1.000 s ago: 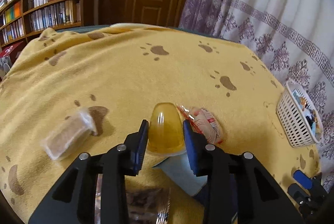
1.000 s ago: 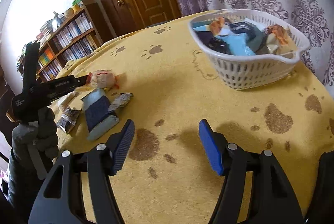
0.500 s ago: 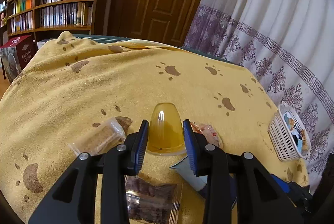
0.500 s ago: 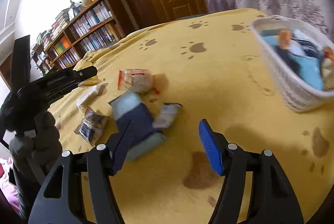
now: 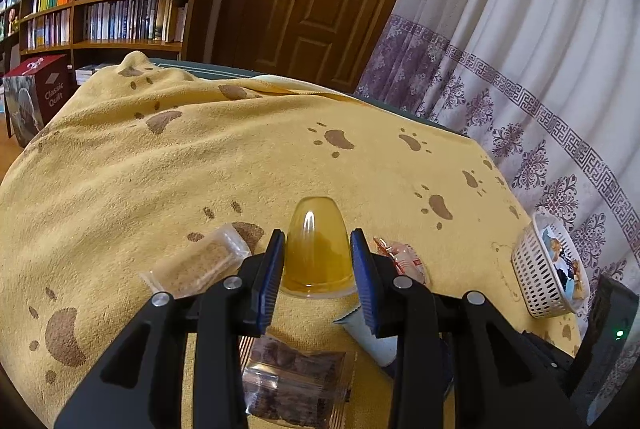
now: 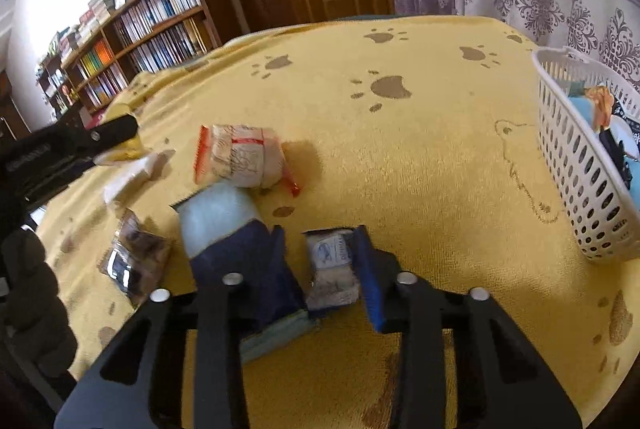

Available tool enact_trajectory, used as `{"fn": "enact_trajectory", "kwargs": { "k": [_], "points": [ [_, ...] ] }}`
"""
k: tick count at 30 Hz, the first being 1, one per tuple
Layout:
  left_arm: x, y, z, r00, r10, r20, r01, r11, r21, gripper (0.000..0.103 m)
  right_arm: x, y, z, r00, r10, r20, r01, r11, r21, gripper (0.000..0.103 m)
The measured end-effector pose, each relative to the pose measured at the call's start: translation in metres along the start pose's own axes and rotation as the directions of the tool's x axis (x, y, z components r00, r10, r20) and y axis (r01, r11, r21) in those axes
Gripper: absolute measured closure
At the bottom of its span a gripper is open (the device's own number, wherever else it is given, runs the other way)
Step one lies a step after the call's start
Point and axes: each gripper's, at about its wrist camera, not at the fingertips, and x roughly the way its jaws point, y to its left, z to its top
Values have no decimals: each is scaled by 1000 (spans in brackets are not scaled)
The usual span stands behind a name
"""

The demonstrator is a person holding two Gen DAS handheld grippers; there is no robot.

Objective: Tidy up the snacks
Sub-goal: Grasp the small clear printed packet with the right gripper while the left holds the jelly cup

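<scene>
My left gripper (image 5: pixel 318 261) is shut on a yellow jelly cup (image 5: pixel 316 241), held a little above the yellow paw-print cloth (image 5: pixel 200 165). My right gripper (image 6: pixel 324 261) is low over the cloth and its jaws are closing on a small white packet (image 6: pixel 332 265), with both blue pads against its sides. A white slotted basket (image 6: pixel 576 165) holding several snacks stands to the right, also in the left wrist view as the basket (image 5: pixel 536 277). In the right wrist view the left gripper (image 6: pixel 120 133) shows at the far left.
Loose on the cloth lie a red-edged packet (image 6: pixel 240 157), a blue and pale packet (image 6: pixel 236 241), a dark cookie pack (image 6: pixel 136 261) and a tan biscuit bar (image 5: pixel 200 265). A gloved hand (image 6: pixel 28 289) is at the left edge. Bookshelves, a door and curtains stand behind.
My right gripper swung left from in front of the basket to the loose snacks and narrowed around the small white packet. My left gripper lifted the jelly cup slightly off the cloth.
</scene>
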Motion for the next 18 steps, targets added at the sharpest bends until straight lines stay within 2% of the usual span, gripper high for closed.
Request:
{"fn": "enact_trajectory", "kwargs": {
  "k": [2,9,18],
  "points": [
    [1,0,0,1000,0,-1,0,1000,-3,69,2,0,-2,1000,-16,-4,16,1000,-10,77],
    [1,-1,-2,1000,-3,0,3,1000,-1,69,-5,-1,-5,999,-37,16,37,999,-29,82],
    [-1,-5,-3,1000,-8,2,8,1000,9,69,-32,2,-4,997,-17,77,21,999,-43,85]
  ]
}}
